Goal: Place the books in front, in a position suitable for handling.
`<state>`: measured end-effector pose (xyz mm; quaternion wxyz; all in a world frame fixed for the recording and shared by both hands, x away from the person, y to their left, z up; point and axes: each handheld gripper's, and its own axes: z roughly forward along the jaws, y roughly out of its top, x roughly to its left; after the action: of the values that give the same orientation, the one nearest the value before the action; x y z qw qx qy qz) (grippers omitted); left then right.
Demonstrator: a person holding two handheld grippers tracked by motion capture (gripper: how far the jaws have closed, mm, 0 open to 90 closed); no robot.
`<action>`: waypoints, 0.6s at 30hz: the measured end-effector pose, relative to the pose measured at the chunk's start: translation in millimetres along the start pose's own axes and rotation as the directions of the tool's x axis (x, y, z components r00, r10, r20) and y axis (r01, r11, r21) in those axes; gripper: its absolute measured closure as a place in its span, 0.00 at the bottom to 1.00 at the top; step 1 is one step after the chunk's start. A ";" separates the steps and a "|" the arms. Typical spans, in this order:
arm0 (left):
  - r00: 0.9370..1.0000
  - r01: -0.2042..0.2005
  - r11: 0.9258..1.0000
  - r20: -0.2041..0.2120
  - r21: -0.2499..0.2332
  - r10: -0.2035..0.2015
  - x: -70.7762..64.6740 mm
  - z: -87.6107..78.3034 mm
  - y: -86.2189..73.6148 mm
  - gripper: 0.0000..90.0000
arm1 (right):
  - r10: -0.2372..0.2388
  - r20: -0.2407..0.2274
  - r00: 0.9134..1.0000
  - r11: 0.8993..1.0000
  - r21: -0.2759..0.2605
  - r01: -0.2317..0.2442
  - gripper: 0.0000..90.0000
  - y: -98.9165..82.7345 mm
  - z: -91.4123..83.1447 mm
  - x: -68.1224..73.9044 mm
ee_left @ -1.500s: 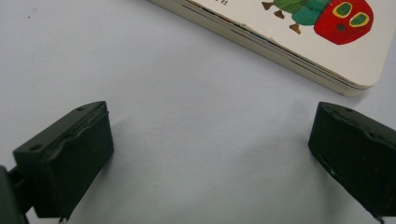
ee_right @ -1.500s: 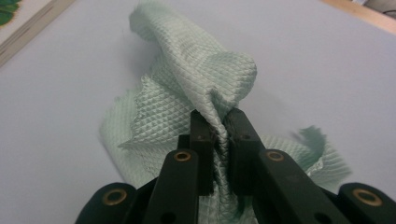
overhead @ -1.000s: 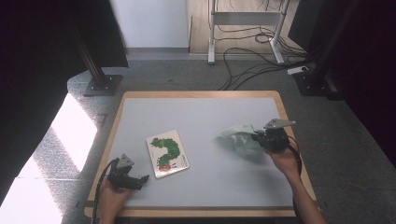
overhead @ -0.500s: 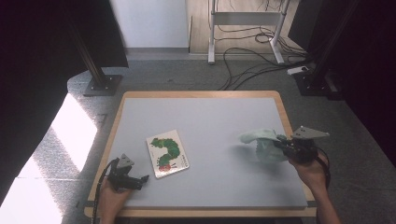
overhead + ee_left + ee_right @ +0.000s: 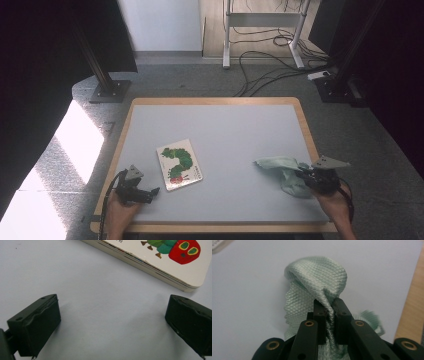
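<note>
Right hand-held gripper (image 5: 329, 305) pinches the green cloth (image 5: 317, 277) by one fold; left hand-held gripper (image 5: 112, 322) gapes empty. A snag on the table (image 5: 225, 130) could tug that fold loose.

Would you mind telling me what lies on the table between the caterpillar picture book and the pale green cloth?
Nothing: in the high view, bare grey table top separates the caterpillar picture book from the pale green cloth.

Picture book (image 5: 160, 262): cut off by the top edge of the left gripper view, title too small to read. Green cloth (image 5: 317, 290): lower part hidden behind the right gripper (image 5: 329, 312), its jaws pinched on a fold.
</note>
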<state>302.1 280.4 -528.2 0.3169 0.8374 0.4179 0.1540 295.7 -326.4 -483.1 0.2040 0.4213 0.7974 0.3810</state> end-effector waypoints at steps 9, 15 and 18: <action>1.000 0.000 1.000 0.000 0.000 0.000 0.0 0.0 0.0 0.00 | 0.002 -0.007 1.000 0.998 0.064 -0.002 0.89 -31.7 23.6 4.5; 1.000 0.000 1.000 0.000 0.001 0.000 0.0 0.0 0.1 0.00 | -0.028 -0.024 0.999 0.997 0.077 0.029 0.55 -25.6 17.2 1.8; 1.000 0.000 1.000 0.000 0.001 0.000 0.1 0.1 0.2 0.00 | -0.033 -0.026 0.999 0.997 0.067 0.035 0.43 -22.9 14.3 2.2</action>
<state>302.3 280.4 -528.1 0.3164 0.8375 0.4182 0.1536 291.9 -326.5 -509.9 0.1859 0.4096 0.8194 0.3554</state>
